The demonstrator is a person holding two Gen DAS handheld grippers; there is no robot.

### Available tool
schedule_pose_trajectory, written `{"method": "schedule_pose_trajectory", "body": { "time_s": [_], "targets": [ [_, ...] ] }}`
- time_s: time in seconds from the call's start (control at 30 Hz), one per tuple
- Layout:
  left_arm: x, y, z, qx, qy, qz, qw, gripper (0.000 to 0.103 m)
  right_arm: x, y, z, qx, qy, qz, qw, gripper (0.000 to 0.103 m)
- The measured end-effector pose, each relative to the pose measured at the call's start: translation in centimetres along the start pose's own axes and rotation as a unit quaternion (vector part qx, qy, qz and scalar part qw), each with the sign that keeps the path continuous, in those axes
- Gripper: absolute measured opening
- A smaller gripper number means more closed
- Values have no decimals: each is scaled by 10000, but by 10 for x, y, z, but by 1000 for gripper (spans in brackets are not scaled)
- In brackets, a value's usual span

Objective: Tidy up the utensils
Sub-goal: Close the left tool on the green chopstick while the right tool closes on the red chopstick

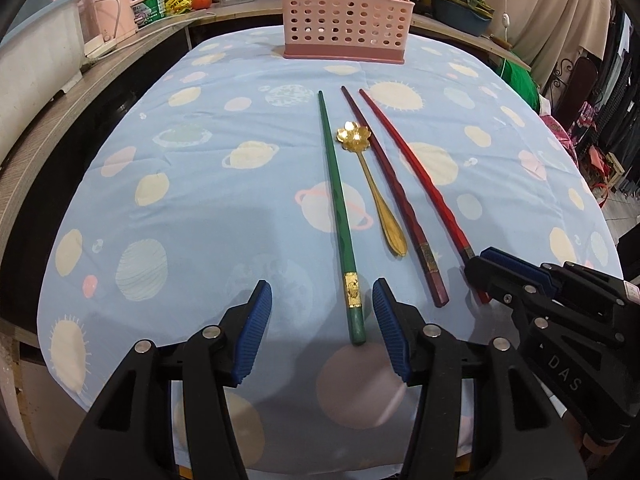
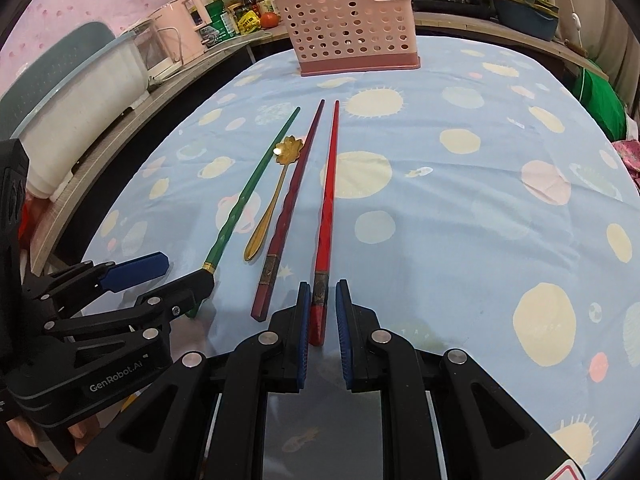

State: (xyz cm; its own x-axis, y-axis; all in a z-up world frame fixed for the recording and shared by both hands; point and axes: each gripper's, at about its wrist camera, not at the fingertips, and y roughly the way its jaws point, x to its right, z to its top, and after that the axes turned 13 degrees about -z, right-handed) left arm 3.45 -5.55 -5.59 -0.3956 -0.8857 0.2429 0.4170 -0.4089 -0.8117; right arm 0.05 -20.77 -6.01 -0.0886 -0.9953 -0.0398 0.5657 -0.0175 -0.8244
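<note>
Chopsticks and a spoon lie side by side on a blue tablecloth (image 1: 200,208) printed with planets and suns. From left to right sit the green chopstick (image 1: 338,216), the gold spoon (image 1: 374,192) with a flower-shaped bowl, the dark red chopstick (image 1: 396,196) and the bright red chopstick (image 1: 416,176), all pointing away toward a pink perforated holder (image 1: 344,16) that stands upright at the far edge of the table.

The left gripper (image 1: 322,324) points steeply down with its blue pads about half spread. The thick, gold-banded end of the green chopstick lies between them, closer to the right pad; neither pad presses on it.

The right gripper (image 2: 322,332) has its pads drawn in narrow around the thick end of the bright red chopstick. The left pad sits against the stick. A thin gap shows on the right side, so I cannot tell whether the grip is firm. The stick's far end lies on the cloth.

Behind the table a wooden counter (image 1: 48,136) carries bottles, a tomato (image 1: 202,0) and pink appliances.
</note>
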Motion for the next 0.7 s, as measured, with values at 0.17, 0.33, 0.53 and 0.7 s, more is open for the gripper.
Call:
{"method": "schedule_pose_trajectory", "body": {
  "time_s": [0.17,0.33,0.53,0.7],
  "targets": [
    [-4,1,-2,-19,-73,-17,10000,49,-1,-1,0,34,-65,-52,10000,14],
    [-3,1,-2,1,-53,0,10000,43,-3,-1,0,65,-111,-94,9999,14],
    [-2,0,-3,-11,-4,-47,10000,17,-3,-1,-1,66,-111,-109,9999,12],
    [-4,0,-2,-30,-54,-135,9999,7,-1,0,-1,68,-89,-112,9999,9]
  ]
}}
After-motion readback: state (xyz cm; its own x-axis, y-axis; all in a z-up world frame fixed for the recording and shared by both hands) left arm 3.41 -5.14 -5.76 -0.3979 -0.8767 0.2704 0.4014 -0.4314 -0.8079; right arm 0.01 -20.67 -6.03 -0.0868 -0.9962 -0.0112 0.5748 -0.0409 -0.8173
